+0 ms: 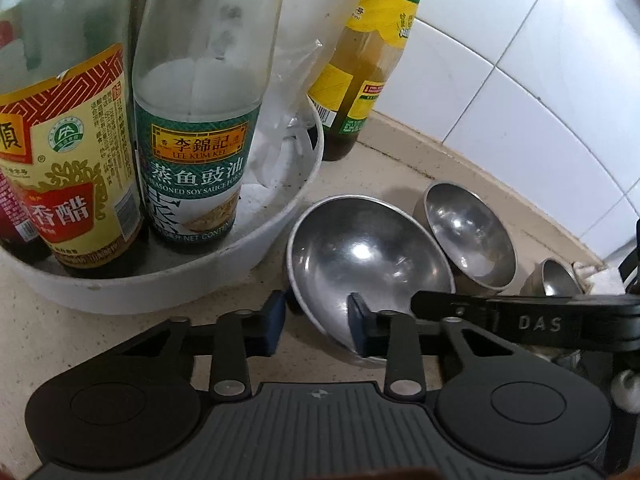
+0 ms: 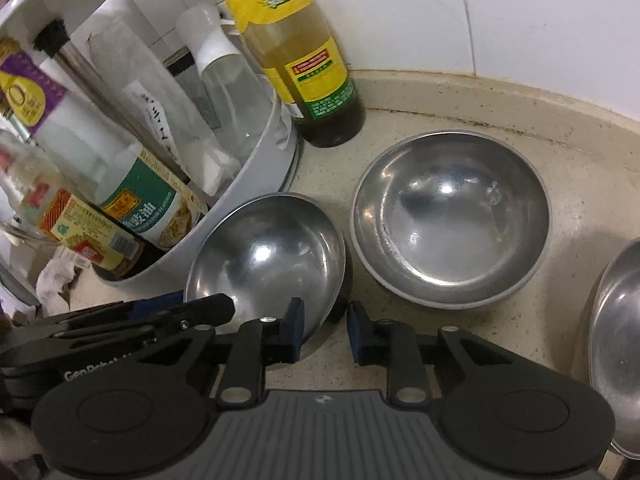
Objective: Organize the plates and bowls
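Observation:
Three steel bowls stand in a row on the beige counter. The nearest bowl (image 1: 368,248) (image 2: 268,256) sits next to a white tub. My left gripper (image 1: 316,326) is shut across this bowl's left wall, one pad inside and one outside. My right gripper (image 2: 326,330) is shut across its right wall in the same way. A black finger (image 1: 452,304) of the right gripper shows at the bowl's right rim in the left wrist view. A wider bowl (image 2: 448,220) (image 1: 470,232) stands just to the right, and a third bowl (image 2: 616,344) (image 1: 554,278) is at the far right edge.
The white round tub (image 1: 280,216) (image 2: 256,184) holds several sauce bottles and touches the held bowl's left side. A yellow-labelled oil bottle (image 2: 304,68) stands behind on the counter. The white tiled wall (image 2: 500,12) runs close behind the bowls. A crumpled tissue (image 2: 56,280) lies at the left.

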`<action>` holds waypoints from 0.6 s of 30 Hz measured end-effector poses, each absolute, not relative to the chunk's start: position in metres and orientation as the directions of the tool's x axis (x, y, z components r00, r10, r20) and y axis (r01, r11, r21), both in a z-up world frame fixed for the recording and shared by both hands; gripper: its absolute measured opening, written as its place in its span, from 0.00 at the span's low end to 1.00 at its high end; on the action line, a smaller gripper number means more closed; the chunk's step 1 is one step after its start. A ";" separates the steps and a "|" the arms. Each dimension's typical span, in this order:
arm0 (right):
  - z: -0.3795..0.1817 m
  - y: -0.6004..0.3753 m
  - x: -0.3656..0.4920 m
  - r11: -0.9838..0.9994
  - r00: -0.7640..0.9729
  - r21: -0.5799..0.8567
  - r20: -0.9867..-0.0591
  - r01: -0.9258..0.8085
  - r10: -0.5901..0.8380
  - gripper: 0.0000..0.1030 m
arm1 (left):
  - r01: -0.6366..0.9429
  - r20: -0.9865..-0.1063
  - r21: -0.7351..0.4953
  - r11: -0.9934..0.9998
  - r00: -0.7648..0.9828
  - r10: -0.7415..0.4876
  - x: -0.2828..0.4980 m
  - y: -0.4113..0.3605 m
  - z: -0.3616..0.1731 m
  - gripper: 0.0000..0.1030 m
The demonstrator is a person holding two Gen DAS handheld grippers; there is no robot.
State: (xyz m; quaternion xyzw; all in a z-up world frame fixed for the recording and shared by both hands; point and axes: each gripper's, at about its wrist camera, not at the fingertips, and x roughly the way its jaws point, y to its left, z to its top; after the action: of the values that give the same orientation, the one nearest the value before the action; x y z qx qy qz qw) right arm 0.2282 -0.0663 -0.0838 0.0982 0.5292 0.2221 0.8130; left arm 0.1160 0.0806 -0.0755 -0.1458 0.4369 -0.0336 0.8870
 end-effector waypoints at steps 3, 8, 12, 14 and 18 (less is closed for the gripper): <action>-0.082 -0.070 0.226 0.883 0.346 0.391 -0.816 -0.261 0.464 0.23 | -0.047 -0.769 -0.283 0.958 0.608 -0.197 0.114 0.081 -0.076 0.33; -0.078 -0.074 0.221 0.883 0.356 0.395 -0.811 -0.253 0.464 0.23 | -0.022 -0.772 -0.278 0.960 0.600 -0.210 0.107 0.078 -0.074 0.32; -0.075 -0.079 0.215 0.885 0.365 0.390 -0.809 -0.252 0.461 0.22 | -0.005 -0.762 -0.278 0.960 0.610 -0.218 0.103 0.075 -0.067 0.32; -0.071 -0.082 0.212 0.884 0.374 0.393 -0.803 -0.252 0.464 0.23 | 0.006 -0.753 -0.277 0.961 0.619 -0.221 0.101 0.073 -0.062 0.32; -0.058 -0.089 0.206 0.884 0.408 0.395 -0.785 -0.252 0.467 0.23 | 0.031 -0.734 -0.272 0.962 0.640 -0.228 0.097 0.067 -0.050 0.32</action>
State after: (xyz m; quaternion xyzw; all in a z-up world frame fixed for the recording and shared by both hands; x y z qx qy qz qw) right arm 0.2056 -0.0887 -0.0580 0.1075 0.4992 0.2159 0.8322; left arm 0.0972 0.0671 -0.0497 -0.1178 0.4180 -0.0719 0.8979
